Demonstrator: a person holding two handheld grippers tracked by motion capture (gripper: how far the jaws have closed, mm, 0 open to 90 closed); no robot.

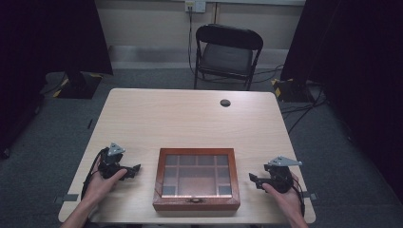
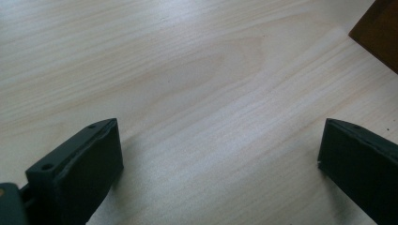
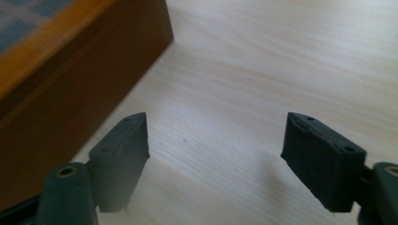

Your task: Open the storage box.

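A wooden box (image 1: 196, 178) with a glass grid lid sits on the table (image 1: 190, 118) between the left gripper (image 1: 133, 171) and right gripper (image 1: 255, 181). Both grippers point inward at it, apart from it.

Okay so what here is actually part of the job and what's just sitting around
Likely in play: wooden box with closed glass lid, left gripper, right gripper, both open beside it.
Just around: chair, floor cables, table's cable hole.
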